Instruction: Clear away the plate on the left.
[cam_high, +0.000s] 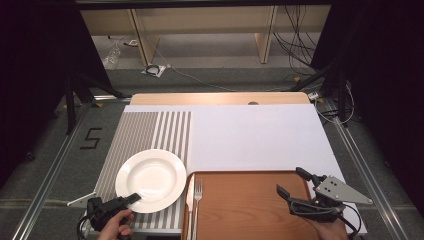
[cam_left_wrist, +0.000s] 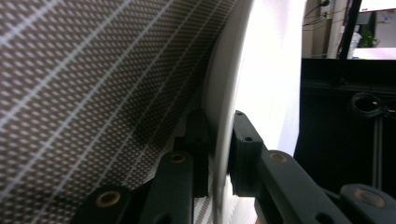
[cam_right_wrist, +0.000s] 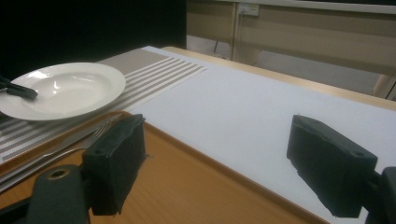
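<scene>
plate (cam_high: 151, 180): glossy white ceramic | mat (cam_high: 145, 131): woven striped cloth | tray (cam_high: 250, 200): smooth wood | fork (cam_high: 197, 192): shiny metal

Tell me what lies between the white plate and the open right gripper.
In the high view, a knife and fork lie at the wooden tray's left edge, between the plate and right gripper; beyond them, bare tray.

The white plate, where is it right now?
In the high view the white plate sits on the striped placemat at the table's left, just left of the wooden tray, its near rim pinched by the left gripper.
</scene>
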